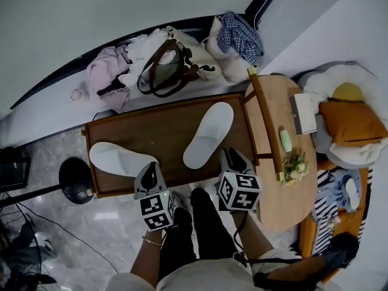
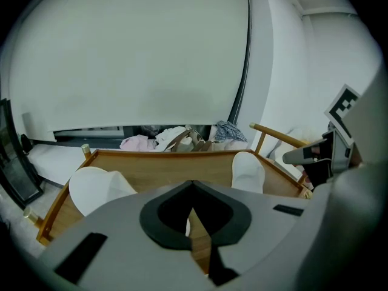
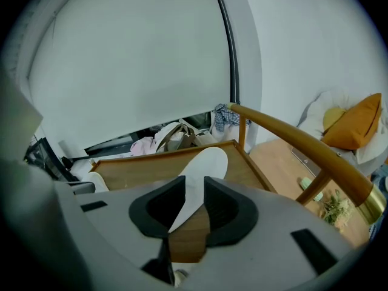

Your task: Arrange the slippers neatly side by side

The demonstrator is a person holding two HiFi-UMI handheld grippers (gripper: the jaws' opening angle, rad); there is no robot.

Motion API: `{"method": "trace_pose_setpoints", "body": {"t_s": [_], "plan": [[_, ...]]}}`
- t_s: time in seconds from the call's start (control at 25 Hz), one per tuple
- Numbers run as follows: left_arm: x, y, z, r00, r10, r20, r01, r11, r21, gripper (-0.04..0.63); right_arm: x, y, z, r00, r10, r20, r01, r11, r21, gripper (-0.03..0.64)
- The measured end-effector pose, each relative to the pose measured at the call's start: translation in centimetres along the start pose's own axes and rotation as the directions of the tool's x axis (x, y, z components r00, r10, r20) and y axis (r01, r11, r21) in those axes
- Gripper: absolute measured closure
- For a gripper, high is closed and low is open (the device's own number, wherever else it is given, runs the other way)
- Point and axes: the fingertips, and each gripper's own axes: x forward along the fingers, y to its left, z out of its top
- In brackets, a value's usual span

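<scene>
Two white slippers lie on a low wooden tray [image 1: 151, 126]. The left slipper [image 1: 118, 158] [image 2: 97, 187] lies crosswise near the tray's front left corner. The right slipper [image 1: 209, 135] [image 3: 203, 171] [image 2: 247, 170] lies at a slant, toe towards the far right corner. My left gripper [image 1: 150, 177] [image 2: 193, 185] hovers at the tray's front edge beside the left slipper, its tips together and nothing held. My right gripper [image 1: 233, 161] [image 3: 193, 190] stands open just right of the right slipper's heel; that slipper shows through the gap, not pinched.
A round wooden side table [image 1: 273, 111] with a raised rail [image 1: 264, 120] abuts the tray's right side and carries a notebook [image 1: 302, 114]. A handbag [image 1: 173, 62] and clothes lie behind the tray. An orange cushion [image 1: 351, 121] is far right, a black lamp base [image 1: 76, 173] left.
</scene>
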Motion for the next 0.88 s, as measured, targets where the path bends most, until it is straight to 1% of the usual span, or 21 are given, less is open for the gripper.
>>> {"method": "trace_pose_setpoints", "body": {"t_s": [0.2,0.44,0.88], "plan": [[0.8,0.5,0.1,1.0,0.005,-0.005,-0.005,1.0,-0.002,0.588,1.5,-0.1,0.1,1.0,-0.01,-0.012,0.01,1.0,0.016,0.485],[1.7,1.3,0.4,1.0,0.013,-0.01,-0.013,1.0,-0.003,0.588,3.4,0.1,0.4,1.0,-0.007,-0.026,0.008,1.0,0.022,0.453],[3.3,1.5,0.9,1.0,0.002,-0.02,-0.002,1.0,-0.006,0.588,6.4,-0.4,-0.3,0.996,-0.041,-0.085,0.044,0.998,0.041,0.449]]}}
